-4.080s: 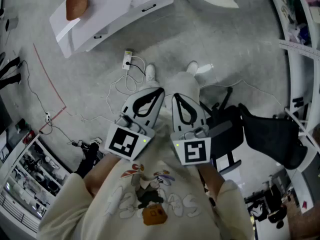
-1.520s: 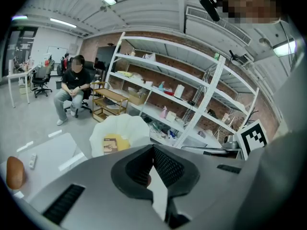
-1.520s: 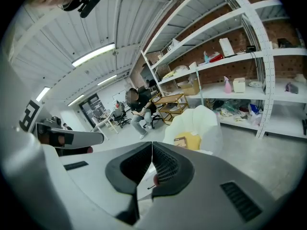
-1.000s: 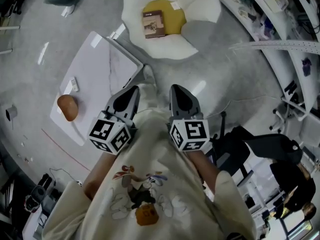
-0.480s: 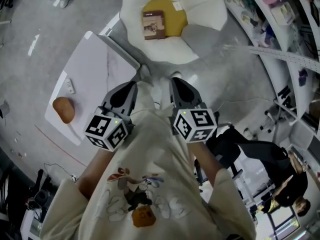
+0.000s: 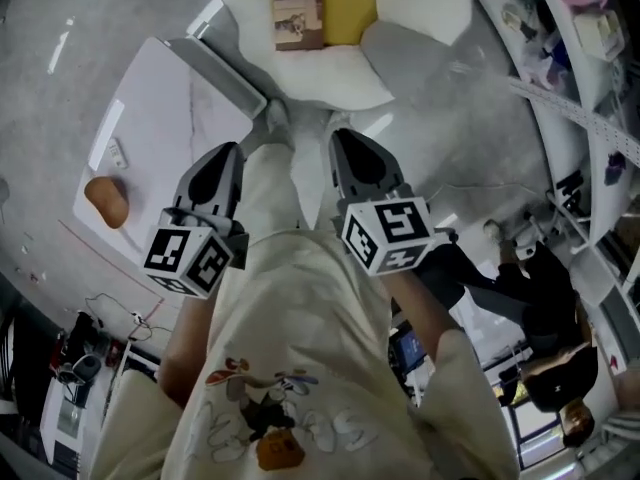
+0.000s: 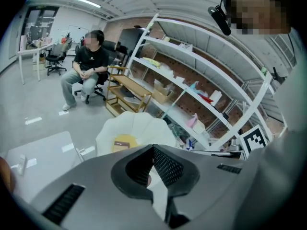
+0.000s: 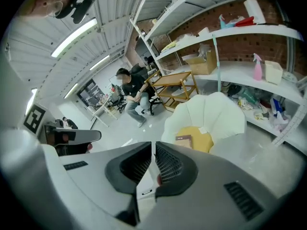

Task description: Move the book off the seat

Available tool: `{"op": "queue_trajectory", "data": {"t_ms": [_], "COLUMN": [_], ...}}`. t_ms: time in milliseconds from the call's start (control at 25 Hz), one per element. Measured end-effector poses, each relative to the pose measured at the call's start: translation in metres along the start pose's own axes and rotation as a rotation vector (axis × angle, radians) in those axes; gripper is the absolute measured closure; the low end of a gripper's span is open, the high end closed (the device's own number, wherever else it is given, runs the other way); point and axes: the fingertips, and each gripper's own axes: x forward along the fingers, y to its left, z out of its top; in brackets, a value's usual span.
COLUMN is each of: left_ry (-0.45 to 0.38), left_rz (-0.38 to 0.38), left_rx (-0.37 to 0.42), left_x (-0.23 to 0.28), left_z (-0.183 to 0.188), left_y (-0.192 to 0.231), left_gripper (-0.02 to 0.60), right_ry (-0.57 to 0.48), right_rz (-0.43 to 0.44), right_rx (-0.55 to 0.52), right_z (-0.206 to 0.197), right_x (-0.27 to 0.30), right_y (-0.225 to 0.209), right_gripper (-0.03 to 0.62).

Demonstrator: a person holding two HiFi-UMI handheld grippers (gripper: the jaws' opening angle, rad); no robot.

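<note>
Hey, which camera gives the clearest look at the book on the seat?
The head view: it looks down on the book, its whole cover showing on the yellow cushion. In the right gripper view the book is small and slanted; in the left gripper view it is only a tiny brown patch.

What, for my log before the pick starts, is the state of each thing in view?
book: closed, lying flat on the yellow cushion, untouched
seat: holds the book, not yet cleared
left gripper: shut, empty, short of the seat
right gripper: shut, empty, short of the seat
</note>
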Motion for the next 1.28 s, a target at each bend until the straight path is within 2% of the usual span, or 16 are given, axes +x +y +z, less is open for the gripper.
{"op": "queue_trajectory", "data": {"t_ms": [160,320,480,600,760,1040,1280], "left_ry": [-0.017,-0.021,-0.021,-0.009,-0.021,0.013,0.053], "left_rz": [0.067,0.08,0.082,0.076,0.112,0.099,0.077], "left_rx": [-0.038,-0.027,-0.029,-0.017,-0.035,-0.052,-0.02], "left_x": [-0.008,-0.008,-0.002,0.005,0.012,0.014,0.016], "left_z": [0.009,0.007,-0.008,-0.014,-0.011,-0.01,-0.004], "left_y": [0.003,-0.014,-0.022,-0.027,-0.03,-0.034,-0.043], "left_gripper": [0.572,0.572,0.572,0.572,0.572,0.572,0.572], "right_ry": [0.023,0.041,0.08,0.096,0.094,0.093,0.085], "right_rz": [0.056,0.088,0.087,0.112,0.128,0.142,0.166], "right_rx": [-0.03,-0.058,-0.154,-0.139,-0.145,-0.181,-0.198], "right_z": [0.006,0.006,-0.01,-0.019,-0.01,0.011,0.03], "right_x": [-0.001,-0.007,0.009,0.018,0.017,0.014,0.023], "right_y": [0.008,0.005,-0.006,-0.01,-0.011,0.005,0.02], "right_gripper": [0.583,0.582,0.582,0.58,0.559,0.512,0.468]}}
